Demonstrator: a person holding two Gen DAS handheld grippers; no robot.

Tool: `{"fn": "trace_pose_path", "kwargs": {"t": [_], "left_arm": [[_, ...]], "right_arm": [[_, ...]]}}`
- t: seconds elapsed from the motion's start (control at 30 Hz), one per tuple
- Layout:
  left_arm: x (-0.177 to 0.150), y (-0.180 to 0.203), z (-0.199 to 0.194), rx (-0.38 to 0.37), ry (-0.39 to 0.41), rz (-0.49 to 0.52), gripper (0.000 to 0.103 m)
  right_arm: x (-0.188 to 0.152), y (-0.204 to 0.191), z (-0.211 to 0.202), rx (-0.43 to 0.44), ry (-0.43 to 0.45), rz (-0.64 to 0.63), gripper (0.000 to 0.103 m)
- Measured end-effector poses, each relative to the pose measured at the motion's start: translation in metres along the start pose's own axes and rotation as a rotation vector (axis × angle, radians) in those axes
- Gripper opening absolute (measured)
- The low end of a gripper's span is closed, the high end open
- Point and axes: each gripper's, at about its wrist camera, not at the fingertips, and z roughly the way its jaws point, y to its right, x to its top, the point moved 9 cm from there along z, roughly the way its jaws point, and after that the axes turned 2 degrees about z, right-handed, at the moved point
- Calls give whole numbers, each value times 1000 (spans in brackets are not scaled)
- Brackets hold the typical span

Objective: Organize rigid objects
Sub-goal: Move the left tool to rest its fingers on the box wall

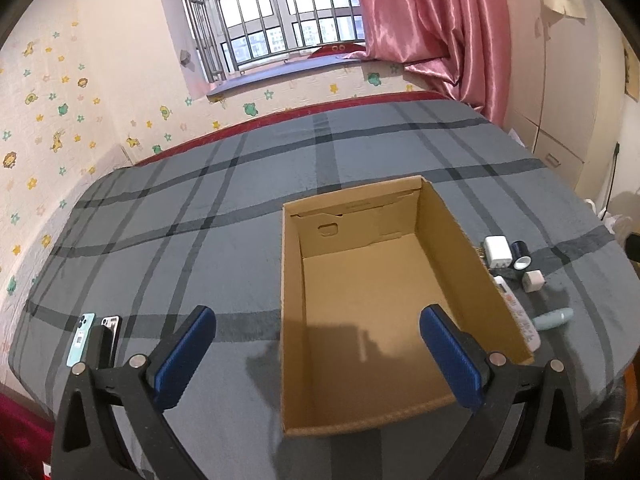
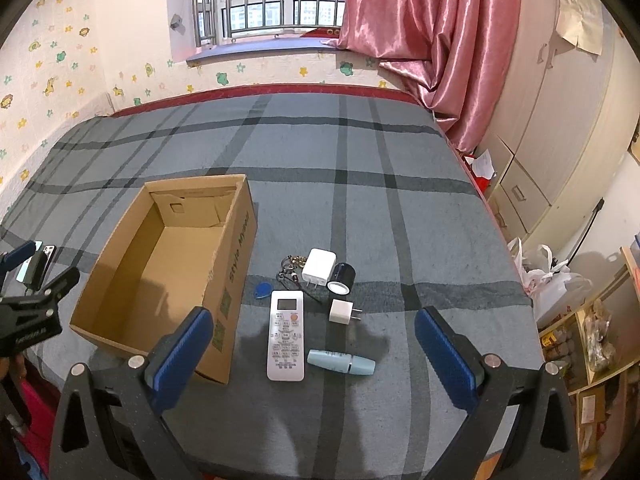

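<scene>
An open, empty cardboard box (image 1: 448,232) (image 2: 236,248) sits on the grey plaid bed. Right of it lie a white remote (image 2: 285,334), a light-blue tube (image 2: 341,362), a small white charger cube (image 2: 341,311), a larger white charger (image 2: 318,266), a dark tape roll (image 2: 342,277), a blue key fob (image 2: 262,291) and a key chain (image 2: 290,264). Two phones (image 1: 94,338) lie left of the box. My left gripper (image 1: 316,360) is open above the box's near end. My right gripper (image 2: 314,360) is open and empty above the remote and tube.
The bed (image 2: 360,152) reaches back to a sticker-covered wall and a window with a pink curtain (image 2: 432,32). A wardrobe (image 2: 560,120), plastic bags (image 2: 548,276) and shelves (image 2: 592,340) stand past the bed's right edge.
</scene>
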Motion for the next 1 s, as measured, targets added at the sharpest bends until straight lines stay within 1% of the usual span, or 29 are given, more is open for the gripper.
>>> {"fn": "trace_pose_path", "kwargs": {"t": [0.17, 0.27, 0.53, 0.8, 1.0], "left_arm": [[4, -4, 22, -5, 3, 10, 103], [6, -8, 39, 17, -6, 17, 103], [8, -15, 78, 33, -22, 5, 103], [1, -25, 125, 14, -73, -41, 103], [-4, -32, 140, 3, -107, -86, 103]], "right_arm": [[-1, 3, 2, -3, -4, 7, 103], [-3, 3, 3, -3, -8, 4, 103], [-5, 5, 9, -6, -22, 7, 103], [-6, 3, 13, -5, -33, 3, 103], [-9, -1, 16, -3, -41, -11, 103]]}}
